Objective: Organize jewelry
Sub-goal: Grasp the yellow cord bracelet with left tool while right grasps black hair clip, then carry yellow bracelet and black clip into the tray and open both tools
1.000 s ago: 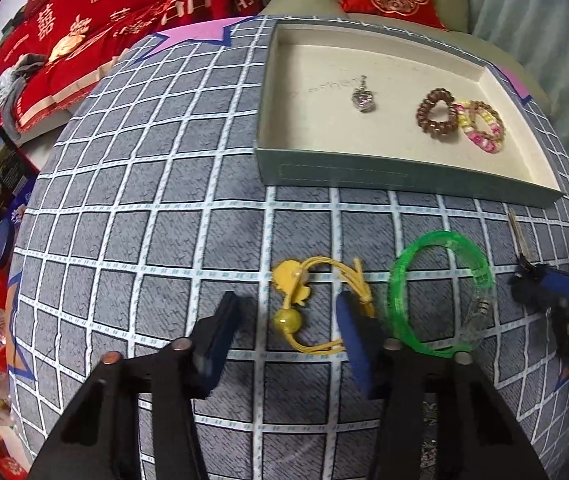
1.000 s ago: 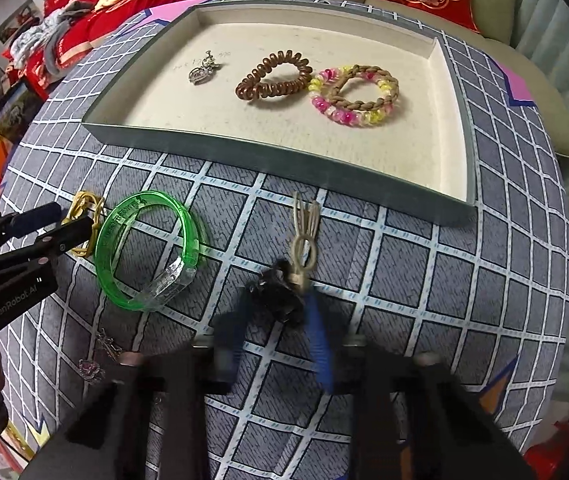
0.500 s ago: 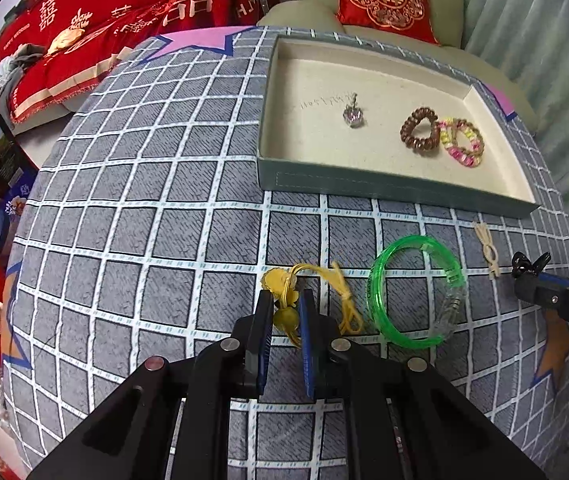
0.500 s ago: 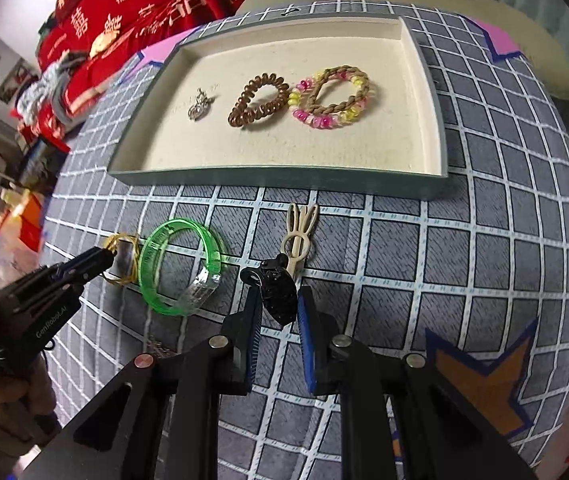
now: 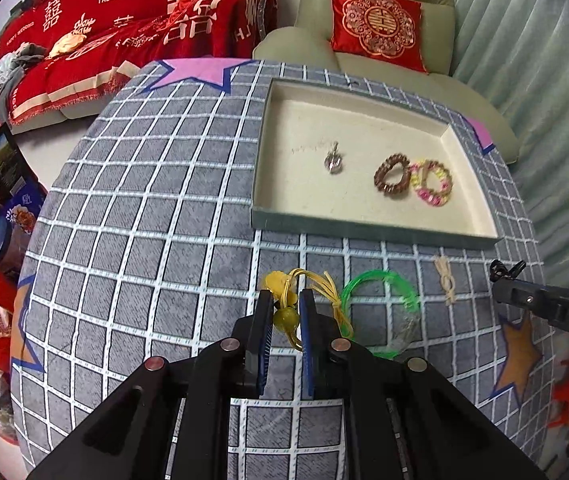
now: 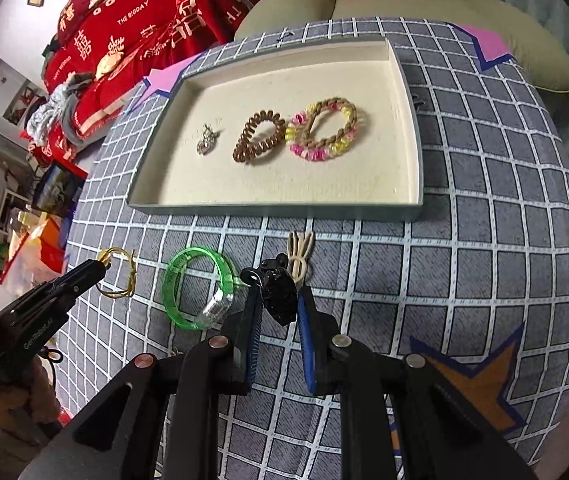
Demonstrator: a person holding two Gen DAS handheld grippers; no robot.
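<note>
The shallow grey-green tray with a cream lining point(image 6: 276, 210) serves as the landmark on the grey, white-gridded tablecloth point(image 5: 144, 220).

Furthest left of the loose pieces, in front of the tray's left part, the yellow cord bracelet with a yellow bead and flower charm point(image 5: 286, 312) is pinched at the bead between the clenched blue-padded jaws of the left gripper point(image 5: 285, 300); its cord loop trails to the right of the pads. Just to its right, still in front of the tray, the translucent green plastic bangle point(image 6: 198, 288) lies flat on the cloth. Further right, in front of the tray's middle, a beige looped hair tie point(image 6: 299, 254) lies on the cloth, close to the tray's near wall. Just before it, the black hair clip point(image 6: 278, 294) is grasped between the closed jaws of the right gripper point(image 6: 278, 300).

Inside the tray, from left to right, are seen a small silver pendant point(image 6: 206, 142), a brown spiral hair tie point(image 6: 259, 136) and a braided pink, yellow and tan hair tie point(image 6: 326, 130), the last two touching.
</note>
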